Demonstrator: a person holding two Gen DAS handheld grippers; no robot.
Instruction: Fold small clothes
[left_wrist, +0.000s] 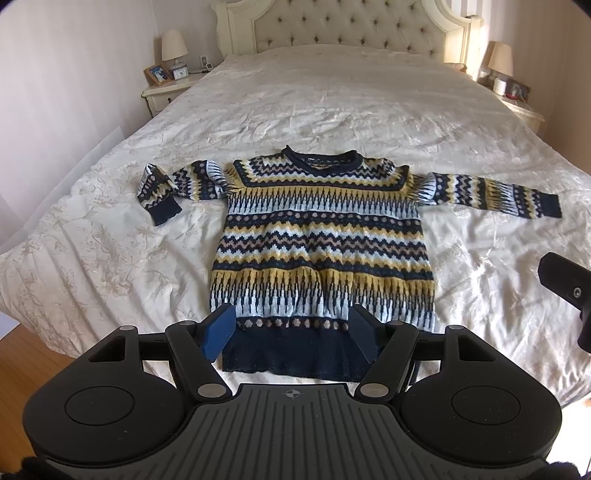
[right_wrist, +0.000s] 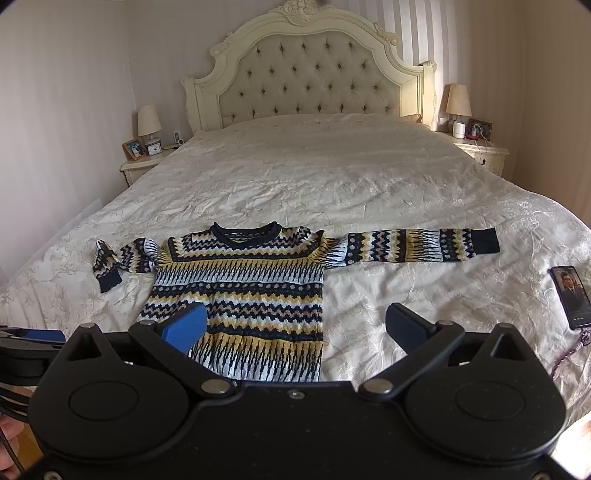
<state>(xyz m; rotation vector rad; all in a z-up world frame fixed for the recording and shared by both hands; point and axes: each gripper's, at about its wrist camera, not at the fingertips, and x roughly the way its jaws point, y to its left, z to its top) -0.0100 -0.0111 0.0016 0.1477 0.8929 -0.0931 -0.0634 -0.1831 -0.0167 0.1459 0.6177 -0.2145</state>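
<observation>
A small knitted sweater (left_wrist: 321, 236) with navy, yellow and pale blue zigzag bands lies flat, front up, on the bed, collar away from me. Its left sleeve (left_wrist: 162, 188) is bent back on itself; its right sleeve (left_wrist: 495, 195) lies stretched out straight. My left gripper (left_wrist: 291, 332) is open and empty, hovering over the navy hem. My right gripper (right_wrist: 295, 325) is open and empty above the sweater's (right_wrist: 240, 291) lower right side; part of it shows at the right edge of the left wrist view (left_wrist: 565, 291).
The bed (left_wrist: 332, 103) has a white wrinkled cover and a tufted headboard (right_wrist: 306, 85). A phone (right_wrist: 570, 297) with a lit screen lies on the cover at the right. Nightstands with lamps (right_wrist: 149, 122) stand on both sides. Wood floor (left_wrist: 22, 362) shows at the lower left.
</observation>
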